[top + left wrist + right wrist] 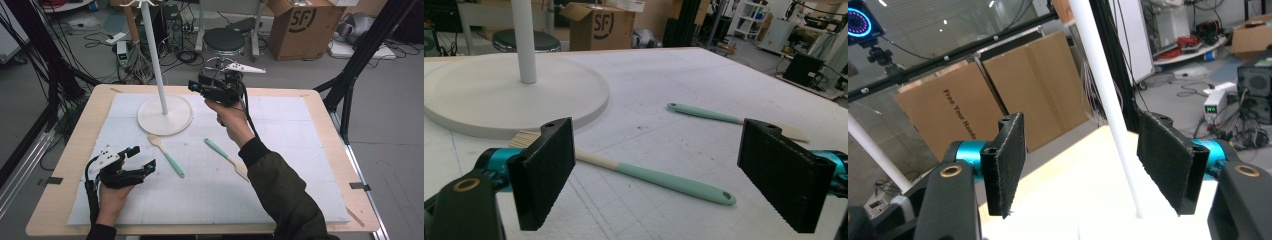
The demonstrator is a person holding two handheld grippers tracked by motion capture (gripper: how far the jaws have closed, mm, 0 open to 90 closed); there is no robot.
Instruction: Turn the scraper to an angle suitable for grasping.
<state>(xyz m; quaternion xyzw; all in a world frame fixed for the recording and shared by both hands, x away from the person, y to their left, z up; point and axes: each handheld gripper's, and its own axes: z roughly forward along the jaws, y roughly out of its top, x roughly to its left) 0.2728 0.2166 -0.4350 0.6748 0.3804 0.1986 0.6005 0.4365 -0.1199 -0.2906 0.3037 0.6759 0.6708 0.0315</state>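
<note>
Two spatulas with mint handles and wooden heads lie on the white mat: one point(167, 155) point(664, 180) at centre left, the other point(225, 156) point(706, 113) to its right. A white stand has a round base point(165, 117) point(499, 100) and a tall pole point(156, 55) point(1108, 100). My left gripper point(144, 156) point(656, 175) rests low at the front left, open, with the nearer spatula's handle lying beyond its jaws. My right gripper point(196, 81) point(1080, 165) is held up at the back, right of the pole, open and holding nothing.
The white gridded mat point(280, 150) covers a wooden table point(75, 145). Behind the table stand a black stool point(224, 41) and a cardboard box point(305, 25). Black frame legs point(350, 75) rise at the right, and cables lie on the floor at back left.
</note>
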